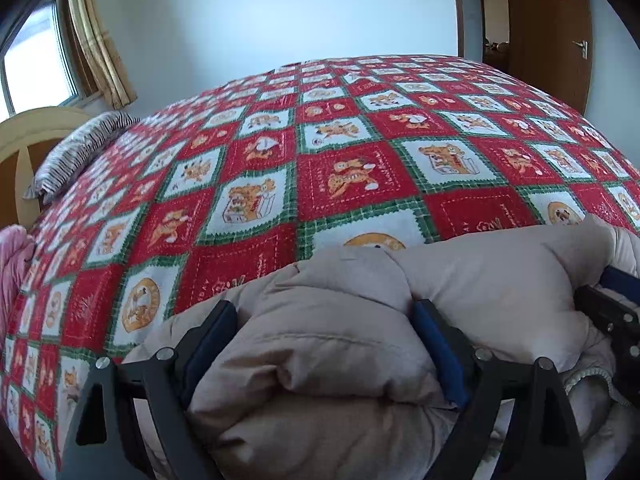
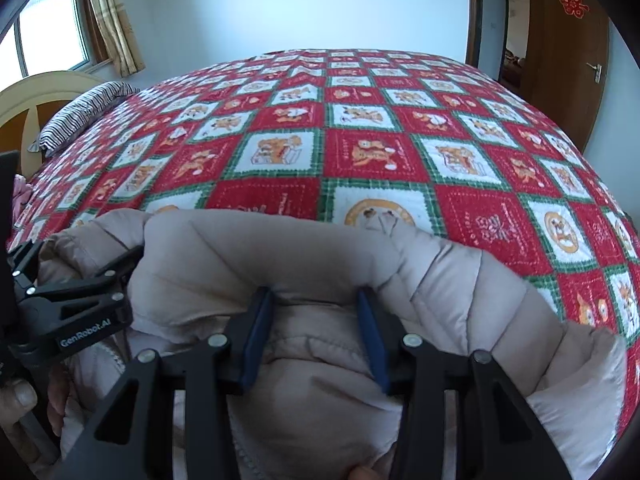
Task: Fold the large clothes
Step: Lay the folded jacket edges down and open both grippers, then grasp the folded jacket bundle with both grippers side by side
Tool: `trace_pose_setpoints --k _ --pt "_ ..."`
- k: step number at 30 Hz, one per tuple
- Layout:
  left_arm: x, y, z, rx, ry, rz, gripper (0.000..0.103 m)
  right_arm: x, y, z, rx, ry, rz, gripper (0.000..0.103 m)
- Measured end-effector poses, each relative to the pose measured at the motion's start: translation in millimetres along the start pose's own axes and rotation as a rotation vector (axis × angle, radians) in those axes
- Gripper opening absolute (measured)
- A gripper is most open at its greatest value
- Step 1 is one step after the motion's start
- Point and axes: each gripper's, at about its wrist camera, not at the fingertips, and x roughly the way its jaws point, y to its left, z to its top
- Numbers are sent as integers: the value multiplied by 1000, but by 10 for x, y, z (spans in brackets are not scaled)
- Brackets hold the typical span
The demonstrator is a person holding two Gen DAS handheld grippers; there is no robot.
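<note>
A beige padded jacket (image 1: 320, 320) lies bundled at the near edge of the bed; it also fills the lower right wrist view (image 2: 304, 256). My left gripper (image 1: 324, 316) has its jaws wide apart with a thick fold of the jacket bulging between them. It also shows at the left of the right wrist view (image 2: 120, 268). My right gripper (image 2: 316, 300) is closed on a fold of the jacket, with fabric pinched between its blue pads. It shows at the right edge of the left wrist view (image 1: 612, 280).
A red, white and green patterned bedspread (image 1: 360, 152) covers the bed. A striped pillow (image 1: 76, 152) lies at the cream headboard (image 1: 28, 136) on the left. Pink fabric (image 1: 10, 264) sits at the left edge. A brown door (image 1: 548, 28) stands at the back right.
</note>
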Motion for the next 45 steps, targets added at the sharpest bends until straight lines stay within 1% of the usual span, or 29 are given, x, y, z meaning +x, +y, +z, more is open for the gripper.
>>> trace_pose_setpoints --k 4,12,24,37,45 --pt "89 61 -10 -35 41 -39 94 44 42 -27 -17 6 -29 47" --pt "156 22 -18 -21 69 -18 99 112 96 -41 -42 25 -64 47" --pt "172 0 -26 -7 67 6 100 146 129 -41 -55 30 -86 47" --pt "183 -1 -23 -7 68 6 100 180 161 -37 -65 32 -113 47" --pt "195 -23 -27 -3 69 9 100 180 163 -34 -67 34 -113 47"
